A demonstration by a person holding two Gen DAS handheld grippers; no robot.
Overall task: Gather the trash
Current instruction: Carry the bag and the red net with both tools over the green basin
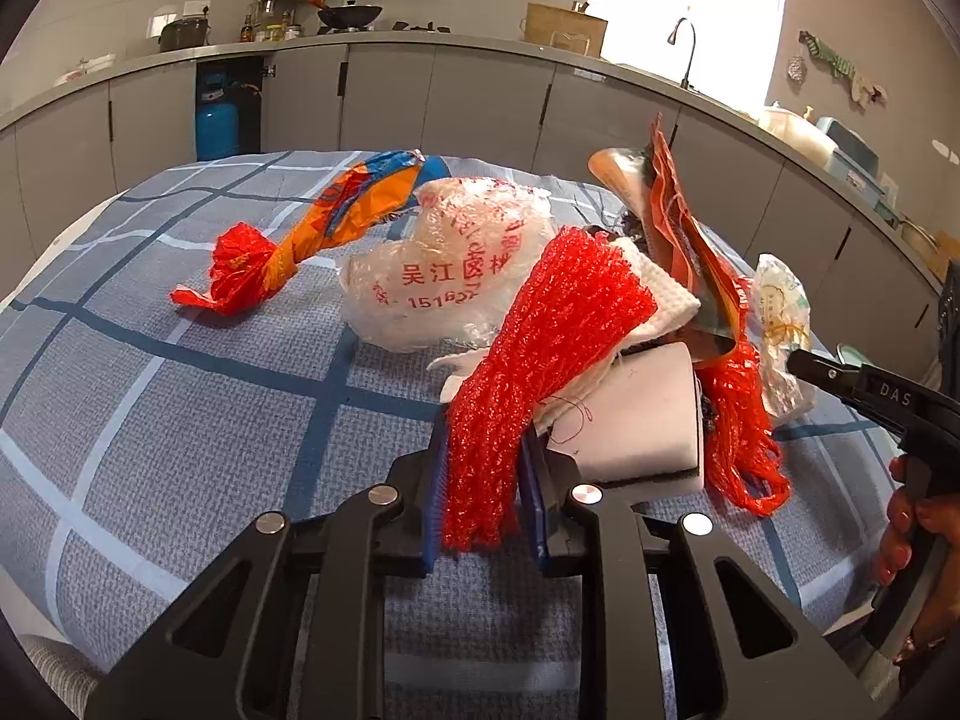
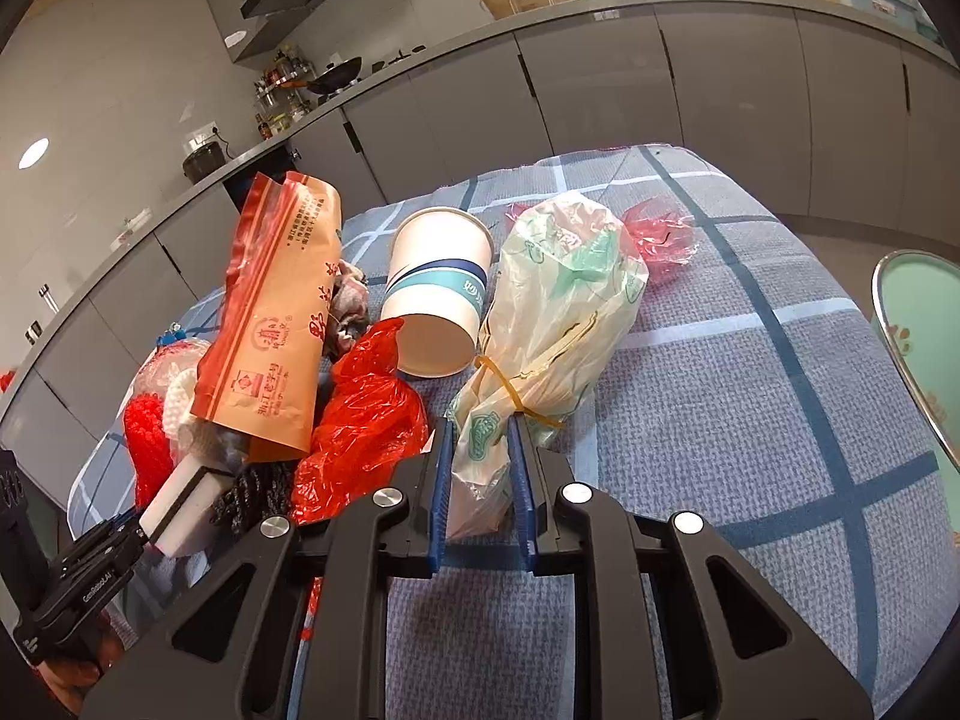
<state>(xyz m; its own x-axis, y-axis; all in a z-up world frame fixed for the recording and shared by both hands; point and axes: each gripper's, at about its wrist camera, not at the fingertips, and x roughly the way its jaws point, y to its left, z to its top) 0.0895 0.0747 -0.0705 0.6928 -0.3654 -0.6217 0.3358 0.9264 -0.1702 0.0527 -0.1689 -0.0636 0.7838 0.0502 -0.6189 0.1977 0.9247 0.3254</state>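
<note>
Red foam netting point(image 1: 540, 360) is being pinched by the left gripper point(image 1: 483, 498) at the near edge of the trash pile on the checked cloth point(image 1: 180, 420), while the right gripper point(image 2: 483, 486) is clamping a tied pale plastic bag point(image 2: 558, 312) just right of the paper cup point(image 2: 438, 294); grasping looks done, so lifting both clear is likely coming next

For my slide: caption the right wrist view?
Right gripper clamps a tied plastic bag beside a paper cup.
</note>
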